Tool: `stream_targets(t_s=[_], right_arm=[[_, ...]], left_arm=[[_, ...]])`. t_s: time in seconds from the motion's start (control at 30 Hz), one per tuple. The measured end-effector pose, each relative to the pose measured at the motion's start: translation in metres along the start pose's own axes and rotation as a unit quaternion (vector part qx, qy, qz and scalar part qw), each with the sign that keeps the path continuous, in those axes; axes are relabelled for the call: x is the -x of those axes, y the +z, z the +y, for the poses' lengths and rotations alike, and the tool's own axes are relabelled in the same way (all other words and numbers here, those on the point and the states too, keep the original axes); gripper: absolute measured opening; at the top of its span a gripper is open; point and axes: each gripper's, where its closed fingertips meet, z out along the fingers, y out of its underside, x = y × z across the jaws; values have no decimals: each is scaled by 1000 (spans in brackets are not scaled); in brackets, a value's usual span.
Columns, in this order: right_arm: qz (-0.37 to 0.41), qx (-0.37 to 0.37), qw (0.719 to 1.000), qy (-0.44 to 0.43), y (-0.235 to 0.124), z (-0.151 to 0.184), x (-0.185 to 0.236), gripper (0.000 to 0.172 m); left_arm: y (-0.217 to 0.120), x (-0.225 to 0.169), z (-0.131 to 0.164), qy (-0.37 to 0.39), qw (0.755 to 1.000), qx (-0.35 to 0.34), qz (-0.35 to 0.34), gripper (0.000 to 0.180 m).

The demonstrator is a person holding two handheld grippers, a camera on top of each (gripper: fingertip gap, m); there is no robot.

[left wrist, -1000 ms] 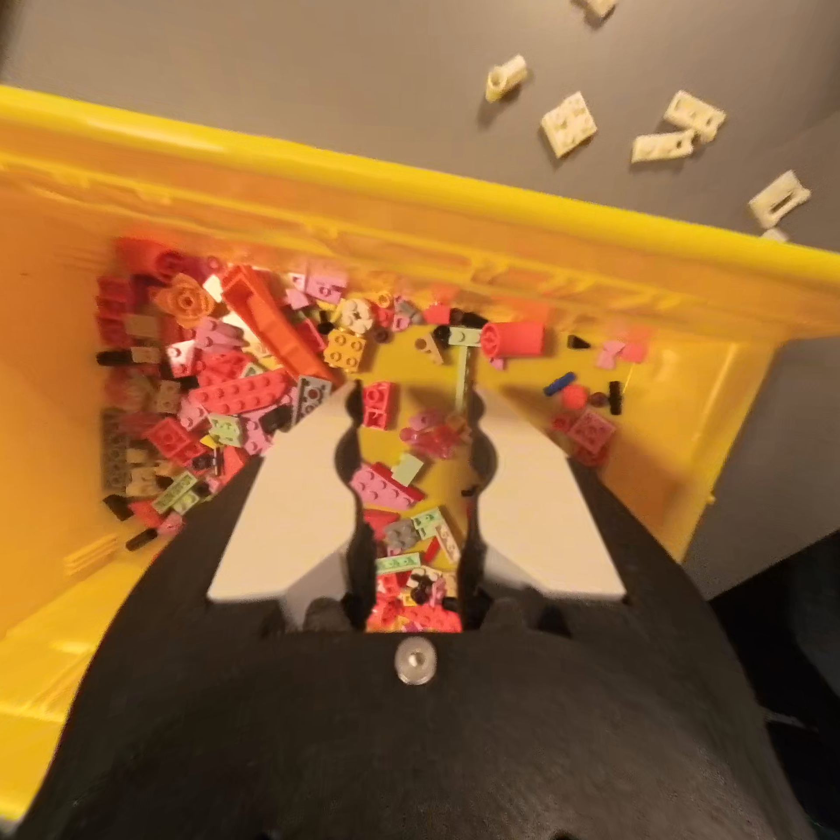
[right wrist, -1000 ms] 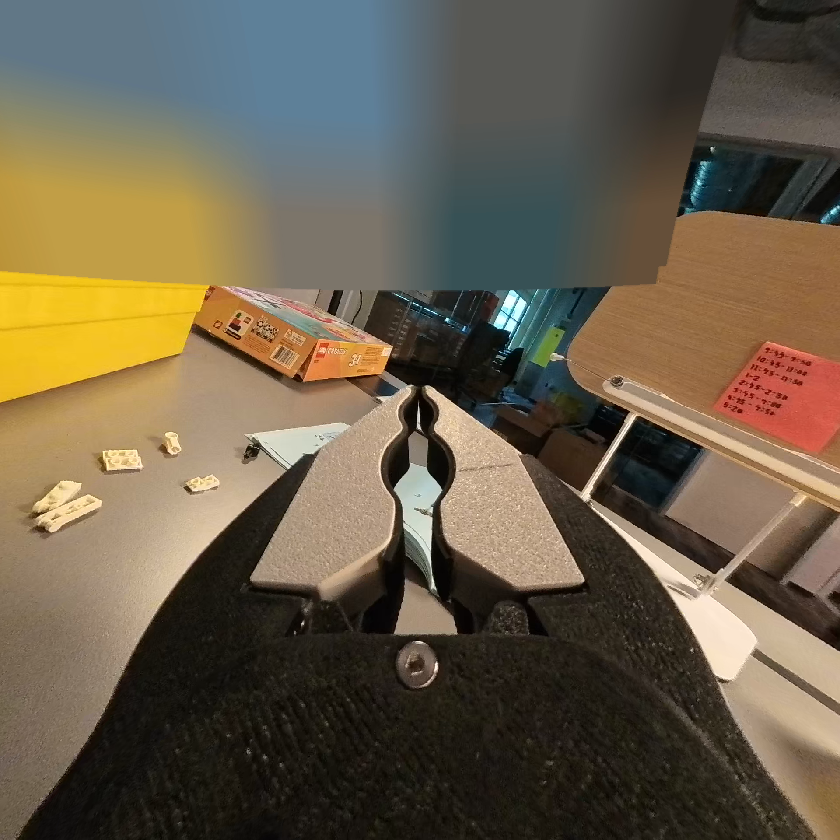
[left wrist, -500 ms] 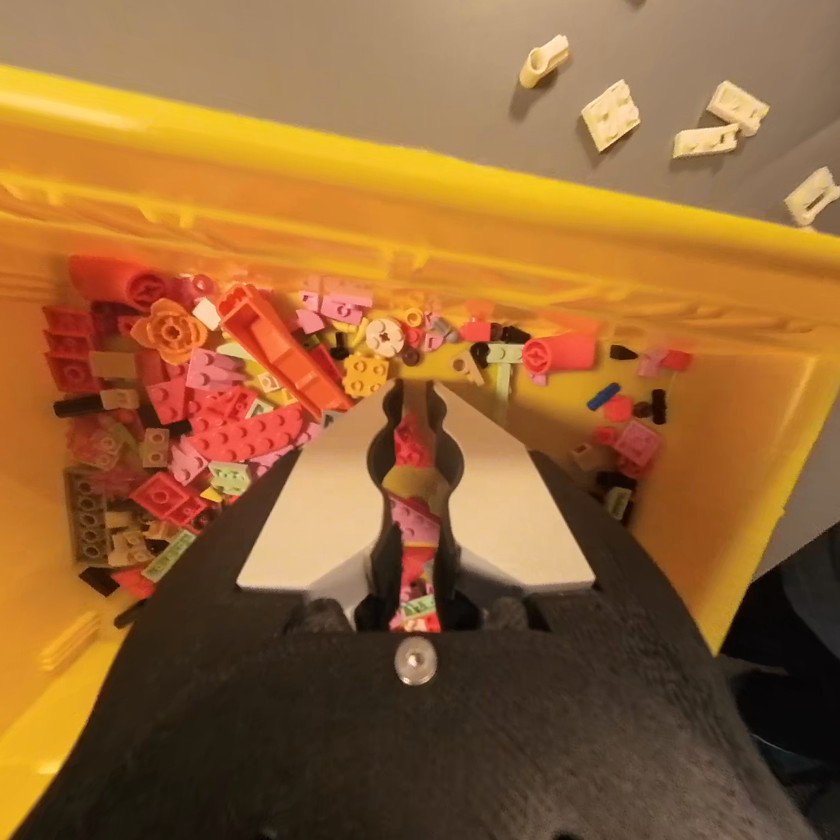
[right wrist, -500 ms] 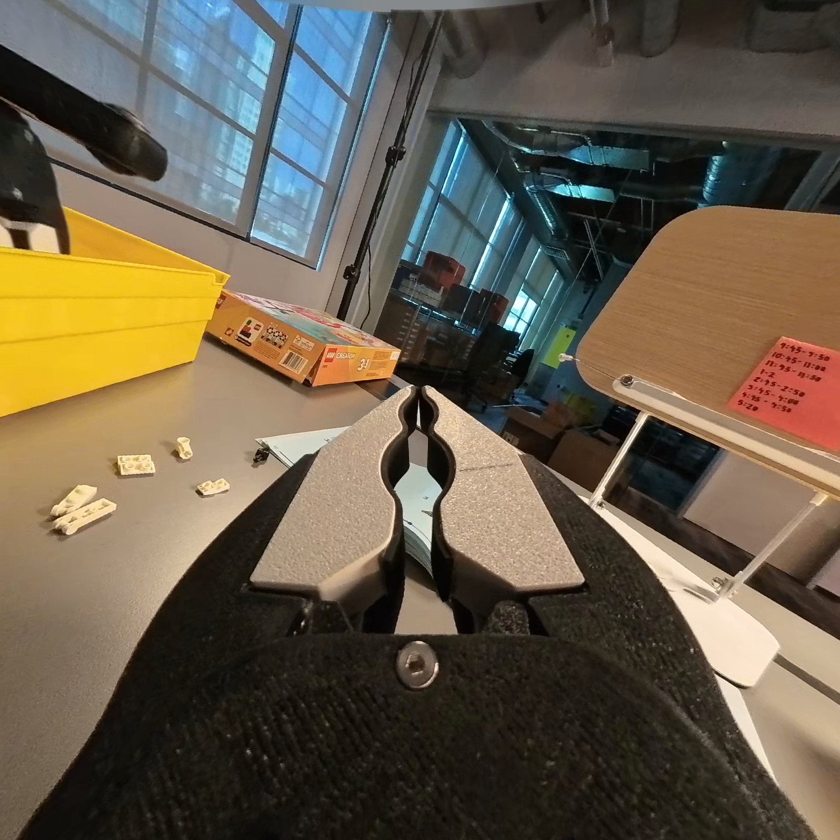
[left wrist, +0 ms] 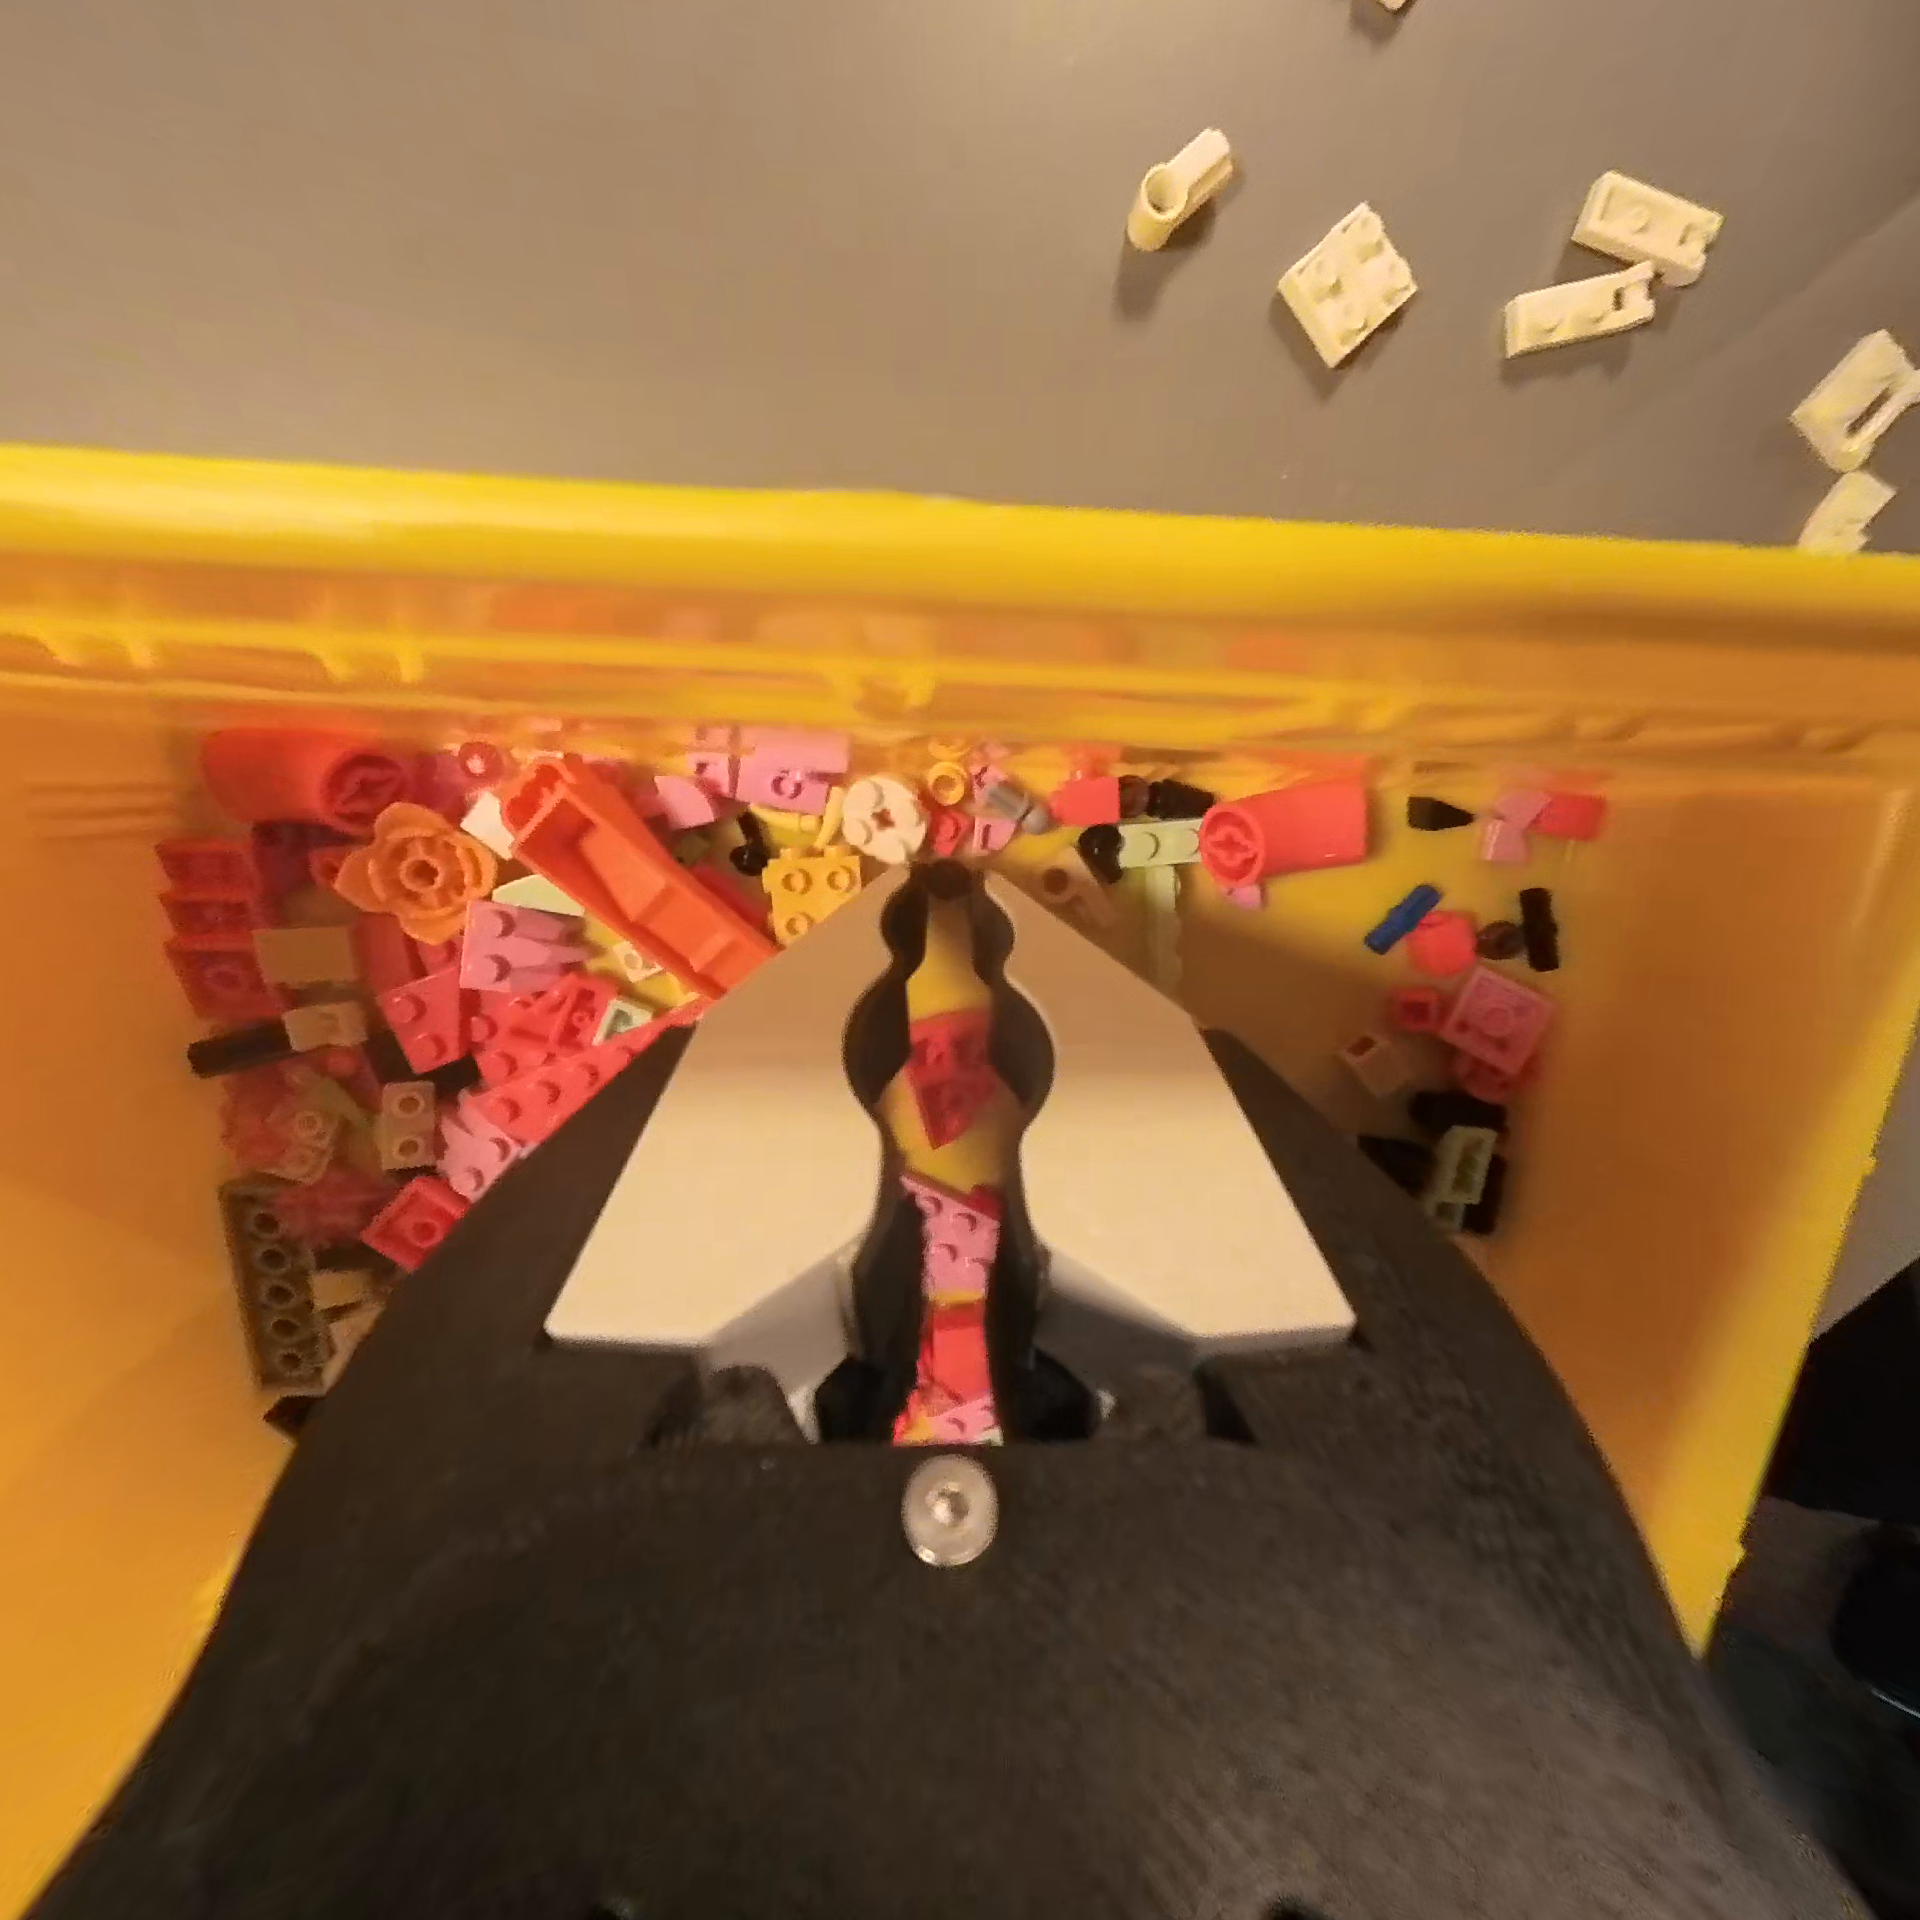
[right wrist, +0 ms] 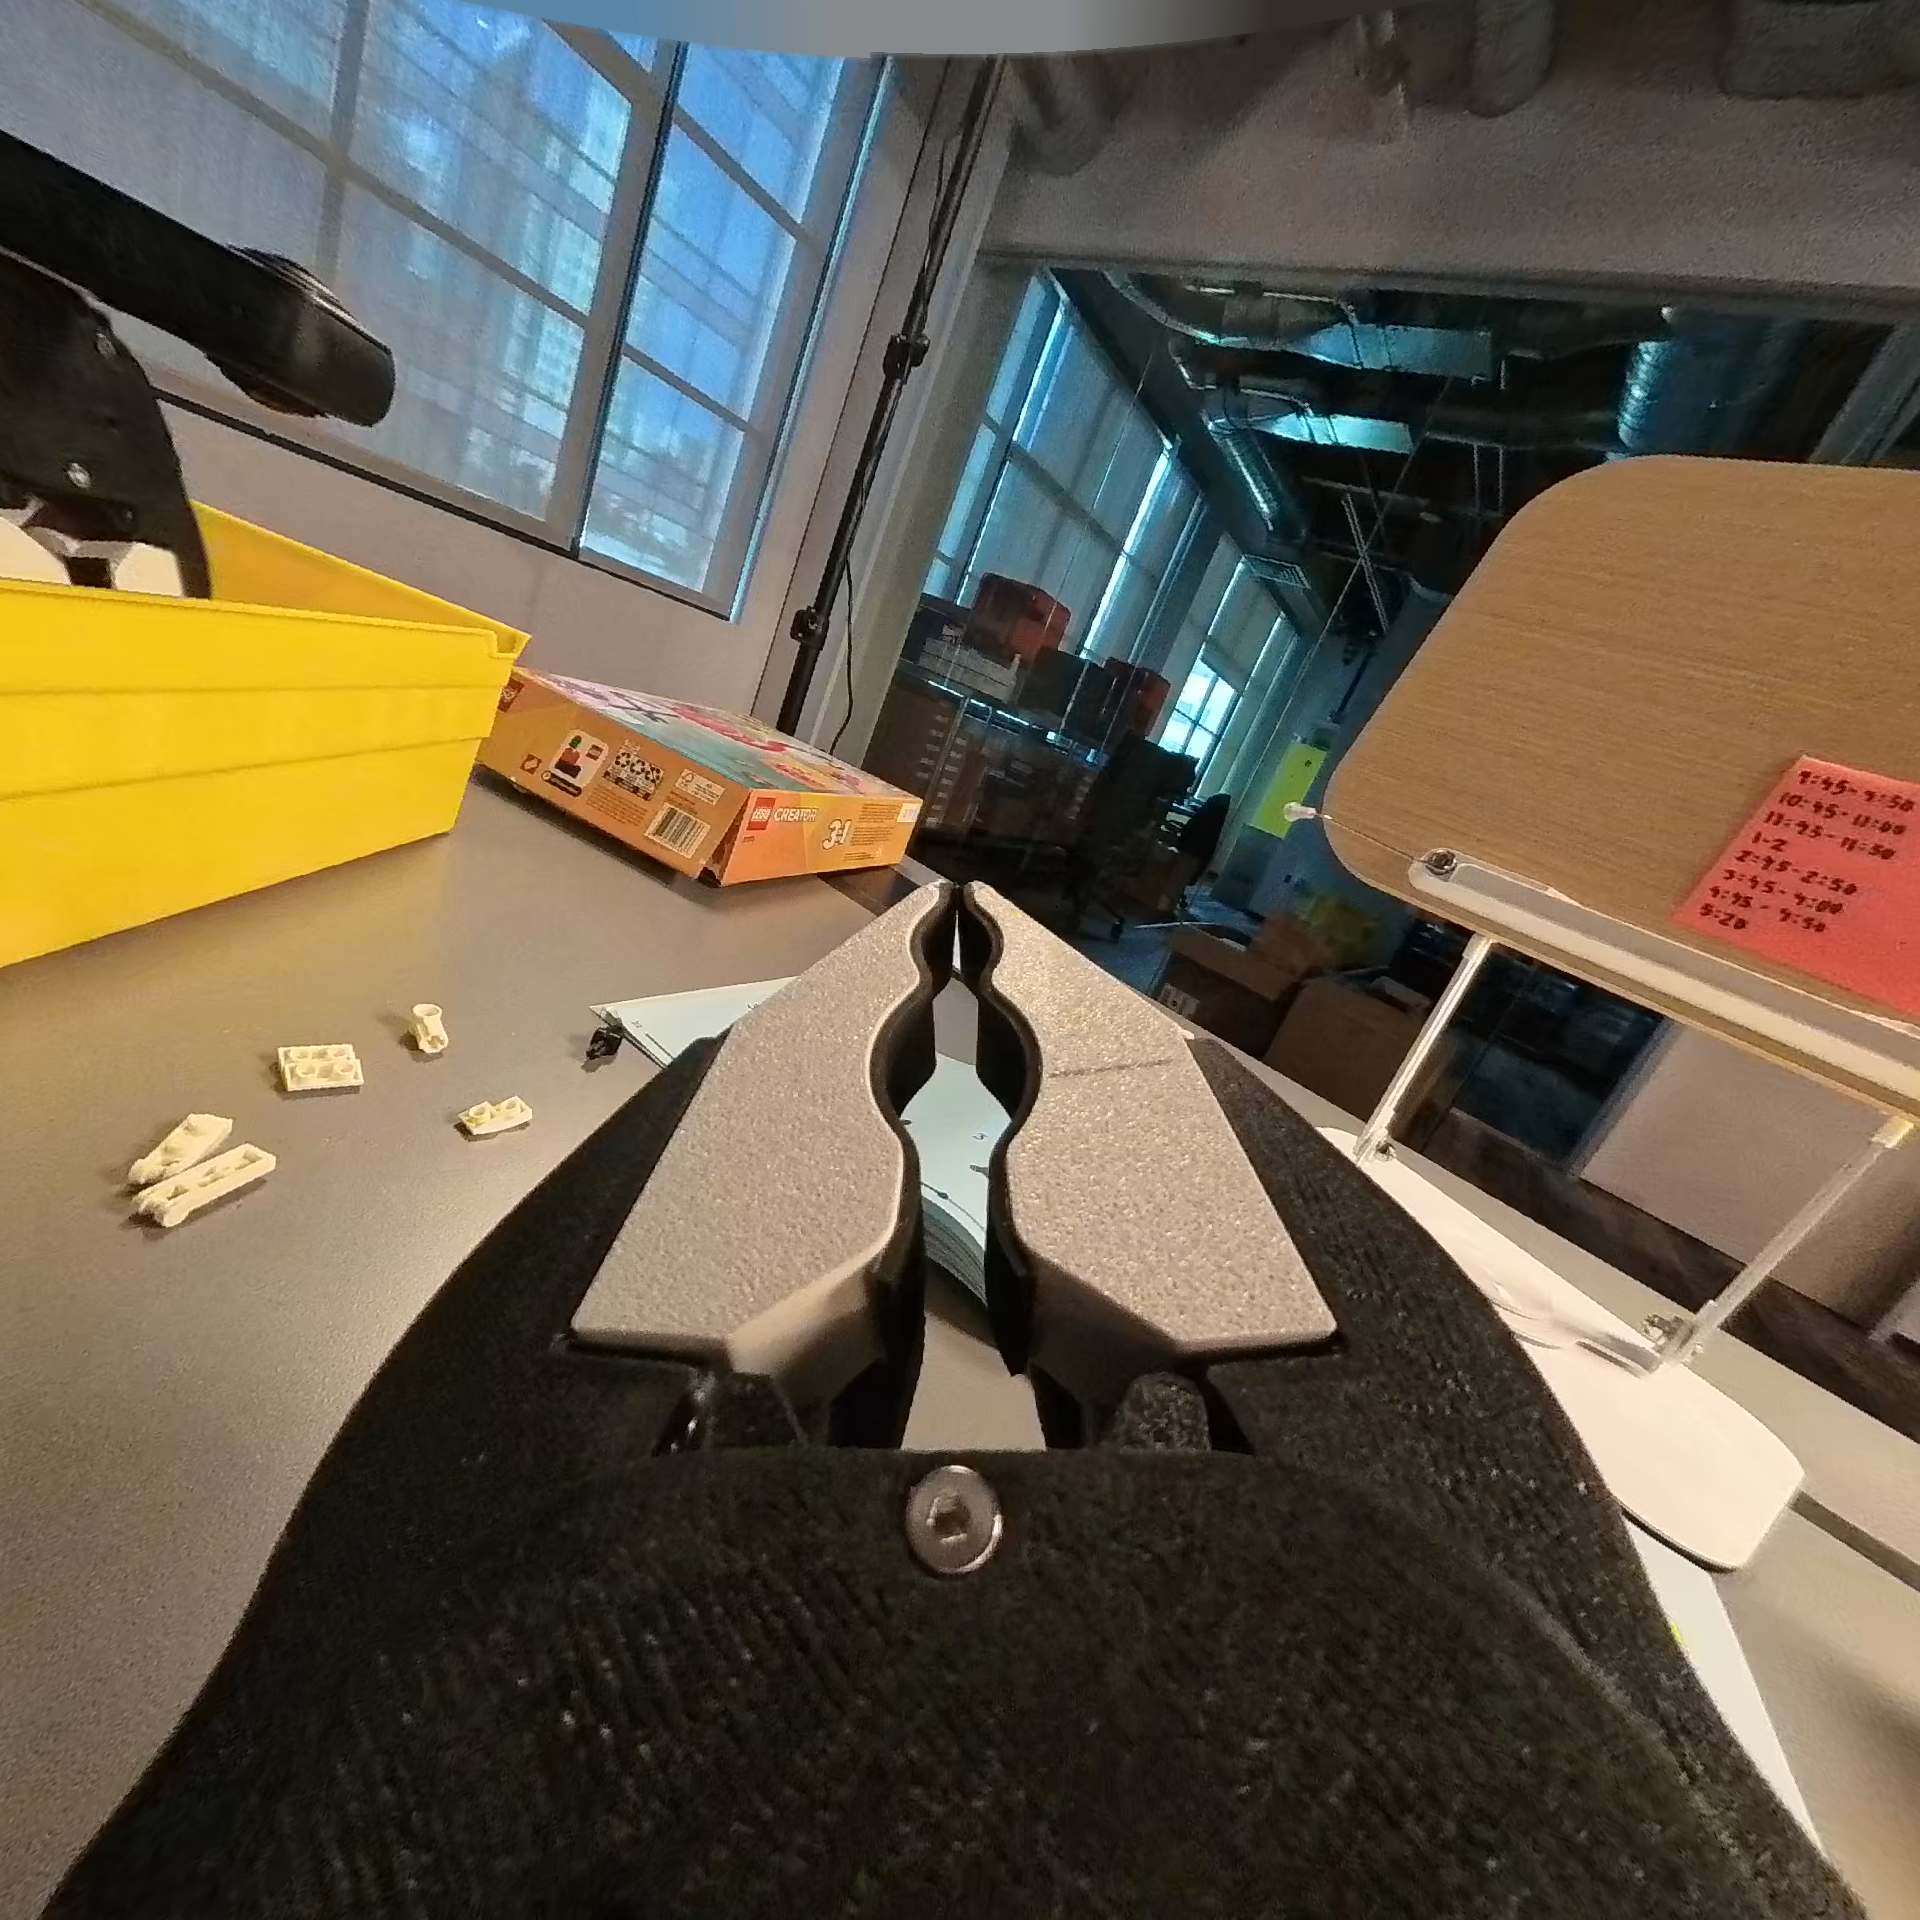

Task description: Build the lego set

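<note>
My left gripper (left wrist: pixel 945 883) is inside a yellow bin (left wrist: pixel 935 551), low over a litter of small red, pink and orange bricks (left wrist: pixel 468 987). Its fingertips pinch a small dark brown round piece (left wrist: pixel 947 879), just below a white round plate (left wrist: pixel 883 821) near the bin's far wall. My right gripper (right wrist: pixel 958 888) is shut with nothing between its pads, held above the grey table (right wrist: pixel 364 1299). In the right wrist view the left gripper's black body (right wrist: pixel 94 478) shows over the bin (right wrist: pixel 229 748).
Several cream pieces lie on the table beyond the bin (left wrist: pixel 1345 281), also in the right wrist view (right wrist: pixel 317 1068). An orange toy box (right wrist: pixel 707 790), a pale booklet (right wrist: pixel 686 1013) and a wooden board on a white stand (right wrist: pixel 1621 707) are ahead and right. The gap from one gripper's tips to the other's is roughly 30 centimetres.
My left jaws closed from wide open onto the small dark piece, and the gripper shifted towards the bin's far wall. My right gripper stayed shut and still.
</note>
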Motion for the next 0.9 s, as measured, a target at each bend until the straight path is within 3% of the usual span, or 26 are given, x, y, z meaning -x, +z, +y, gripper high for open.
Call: stream_targets(t_s=[0.1,0.23,0.37,0.47,0.57,0.67,0.8,0.9], right_arm=[[0,0,1000,1,0,0,0,0],[3,-1,1000,4,0,0,-2,0],[8,-2,1000,10,0,0,-4,0],[10,-7,1000,15,-1,-2,-6,0],[25,-12,999,32,-5,-3,-16,0],[68,-16,995,69,-12,-1,-40,0],[97,-16,989,110,-19,3,-58,0],[93,-16,990,106,-18,2,-56,0]], left_arm=[[-2,0,4,-14,1000,1,10,7],[-23,17,-3,-37,997,-49,-46,7],[-99,26,-51,-66,966,-188,-162,6],[-131,-19,-94,-60,950,-261,-160,6],[-98,-94,-125,-28,965,-249,-77,7],[-51,-148,-151,0,975,-217,-41,6],[5,-163,-160,13,991,-124,-54,6],[25,-161,-154,8,995,-83,-55,6]])
